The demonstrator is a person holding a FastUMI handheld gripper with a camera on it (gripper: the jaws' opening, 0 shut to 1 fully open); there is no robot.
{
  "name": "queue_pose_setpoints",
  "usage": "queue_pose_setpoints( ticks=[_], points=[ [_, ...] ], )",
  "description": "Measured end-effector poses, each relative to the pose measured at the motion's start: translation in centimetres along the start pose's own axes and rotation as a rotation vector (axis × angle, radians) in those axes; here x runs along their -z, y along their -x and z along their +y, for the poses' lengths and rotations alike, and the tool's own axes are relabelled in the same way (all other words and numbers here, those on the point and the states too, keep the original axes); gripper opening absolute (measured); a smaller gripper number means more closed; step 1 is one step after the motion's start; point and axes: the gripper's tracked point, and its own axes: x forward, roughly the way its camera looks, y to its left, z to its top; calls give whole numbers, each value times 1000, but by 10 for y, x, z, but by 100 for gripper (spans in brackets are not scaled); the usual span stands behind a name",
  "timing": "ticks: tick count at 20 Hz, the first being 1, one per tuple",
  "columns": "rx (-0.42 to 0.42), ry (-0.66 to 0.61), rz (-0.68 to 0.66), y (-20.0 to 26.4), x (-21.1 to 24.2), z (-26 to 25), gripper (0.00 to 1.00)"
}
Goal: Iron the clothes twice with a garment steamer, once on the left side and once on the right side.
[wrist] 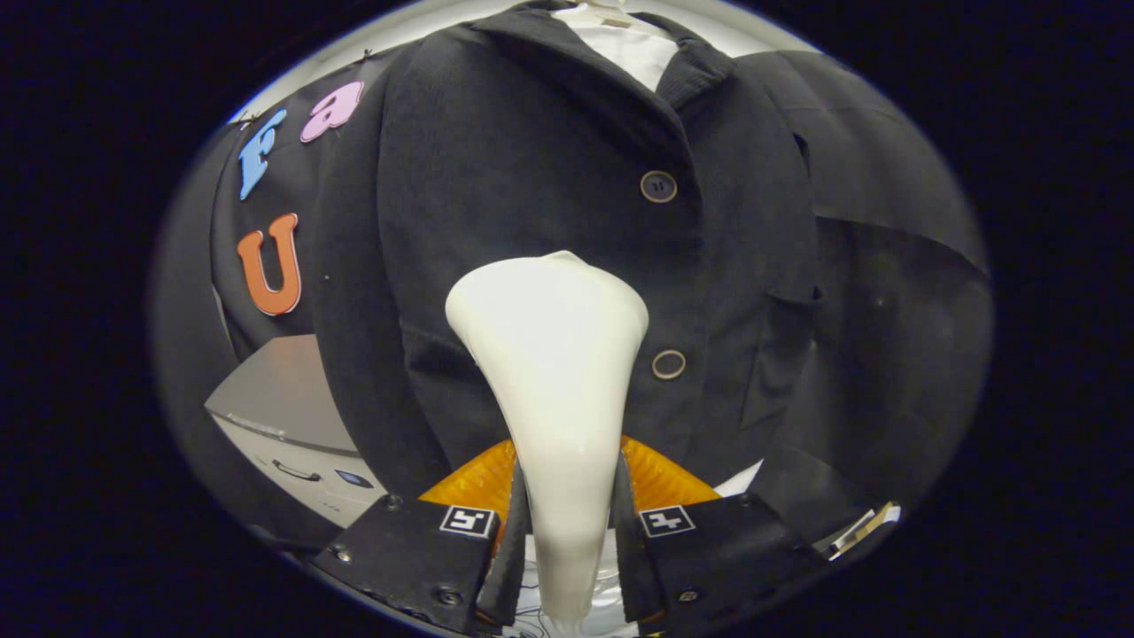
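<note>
steamer [554, 372], one white handheld unit, sits pinched between the two fingers of the gripper [565, 523], both pressing its narrow handle, its wide head held up against the front of one dark jacket [532, 177] just ahead. two round buttons [658, 186] show on the jacket beside the head. one white garment [625, 44] shows inside the collar. one grey cabinet [283, 416] stands beyond the jacket's edge.

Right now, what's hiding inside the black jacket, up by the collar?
A bit of white shirt peeks out between the black jacket lapels. The jacket covers the rest. The gripper is shut on the steamer, held against the jacket's front.
</note>
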Motion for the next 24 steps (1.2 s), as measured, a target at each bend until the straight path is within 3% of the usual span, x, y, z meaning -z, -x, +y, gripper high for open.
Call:
queue_pose_setpoints(
  ticks=[18,24],
  points=[
    [15,27,174,-22,125,-6,46],
    [30,-29,201,-7,130,-17,46]
  ],
)
